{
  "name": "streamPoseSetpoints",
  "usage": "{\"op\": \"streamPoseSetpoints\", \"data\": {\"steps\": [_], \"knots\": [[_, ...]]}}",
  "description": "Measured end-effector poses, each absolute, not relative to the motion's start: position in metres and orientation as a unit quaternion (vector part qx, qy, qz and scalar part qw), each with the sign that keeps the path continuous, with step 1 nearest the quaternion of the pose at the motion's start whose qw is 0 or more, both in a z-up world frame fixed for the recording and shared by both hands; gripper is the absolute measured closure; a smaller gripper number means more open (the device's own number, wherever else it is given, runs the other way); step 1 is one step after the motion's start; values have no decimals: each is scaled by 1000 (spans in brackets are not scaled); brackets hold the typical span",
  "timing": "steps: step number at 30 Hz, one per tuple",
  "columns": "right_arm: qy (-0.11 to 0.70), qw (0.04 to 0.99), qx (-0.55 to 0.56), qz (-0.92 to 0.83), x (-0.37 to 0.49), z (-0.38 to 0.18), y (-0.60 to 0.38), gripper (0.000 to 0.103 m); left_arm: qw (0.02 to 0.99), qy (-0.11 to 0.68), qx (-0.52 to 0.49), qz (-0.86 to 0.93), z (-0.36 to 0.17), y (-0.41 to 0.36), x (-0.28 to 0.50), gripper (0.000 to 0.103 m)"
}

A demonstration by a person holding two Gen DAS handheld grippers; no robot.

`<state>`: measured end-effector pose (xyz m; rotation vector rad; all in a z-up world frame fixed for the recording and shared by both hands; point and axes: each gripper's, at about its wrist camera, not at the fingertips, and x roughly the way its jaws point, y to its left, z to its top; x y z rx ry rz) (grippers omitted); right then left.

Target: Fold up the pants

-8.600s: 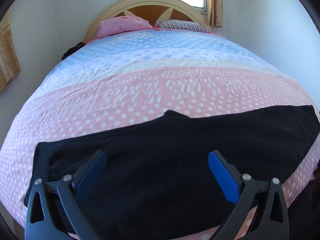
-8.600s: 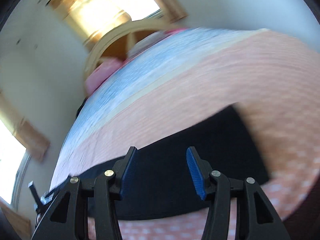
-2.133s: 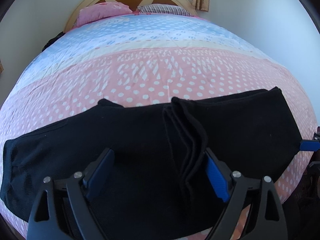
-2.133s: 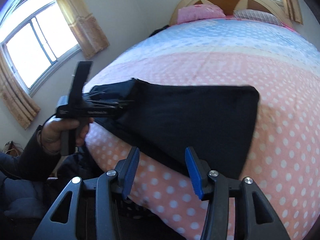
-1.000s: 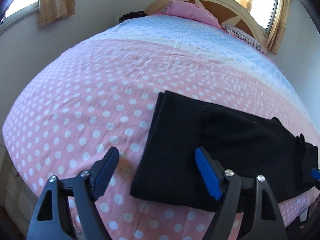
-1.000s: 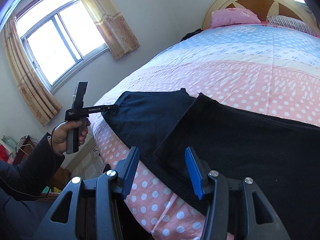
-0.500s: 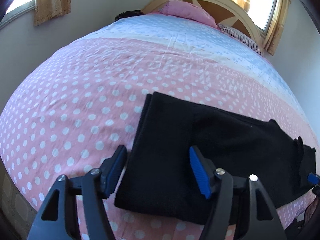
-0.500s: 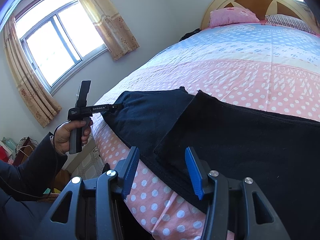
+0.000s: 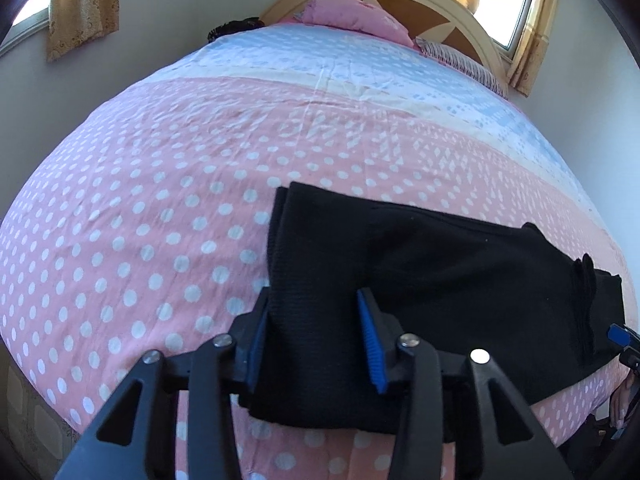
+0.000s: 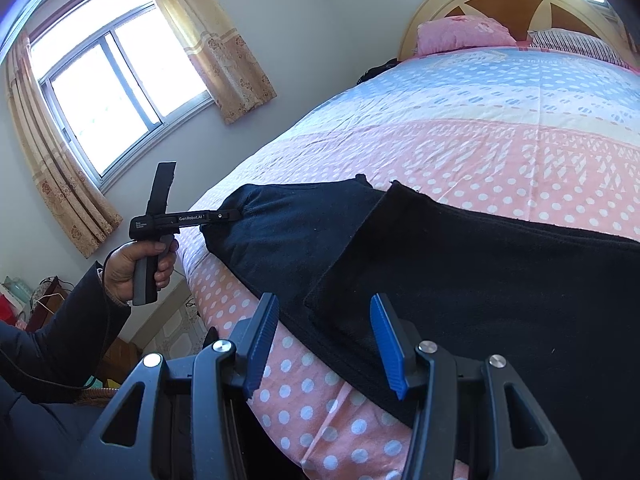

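Observation:
Black pants point(image 9: 460, 272) lie across the near part of the bed, one part folded over the other. In the left wrist view my left gripper point(image 9: 312, 340) straddles the pants' left end. Its jaws are closing with that cloth lying flat between them, the left pad point(image 9: 256, 344) at the cloth's edge. From the right wrist view the left gripper point(image 10: 224, 214) is seen side-on at the corner of the pants point(image 10: 500, 280), a hand point(image 10: 136, 260) holding it. My right gripper point(image 10: 324, 344) hangs open over the bed's near edge, by the edge of the folded-over layer.
The bed point(image 9: 160, 200) has a pink dotted and blue cover, with pillows point(image 9: 352, 20) at the headboard. A curtained window point(image 10: 116, 92) is on the left wall. Floor and clutter point(image 10: 36, 292) lie beside the bed's near left corner.
My left gripper has come down closer onto the pants' left end, and its jaws have narrowed around the cloth. The right gripper has stayed still and open.

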<state>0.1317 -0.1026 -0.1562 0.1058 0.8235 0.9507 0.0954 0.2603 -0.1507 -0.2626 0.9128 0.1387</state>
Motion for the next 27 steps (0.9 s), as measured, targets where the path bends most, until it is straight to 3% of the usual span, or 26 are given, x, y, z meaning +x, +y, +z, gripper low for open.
{"op": "streamPoseSetpoints", "data": {"steps": [2, 5, 7, 11, 17, 27], "knots": [[383, 808, 50, 444, 131, -155, -103, 53, 888, 437, -121, 81, -151, 261, 94, 40], [380, 809, 53, 444, 131, -154, -103, 53, 889, 435, -121, 79, -153, 262, 94, 39], [380, 809, 54, 444, 132, -155, -104, 53, 889, 438, -116, 68, -154, 260, 94, 45], [378, 811, 55, 443, 131, -153, -105, 53, 882, 449, -138, 25, -150, 258, 95, 78], [369, 819, 53, 437, 132, -146, -109, 53, 888, 426, -173, 24, -130, 253, 86, 79], [361, 843, 82, 390, 145, -134, -137, 53, 914, 356, -176, -84, -48, 190, 70, 79]]}}
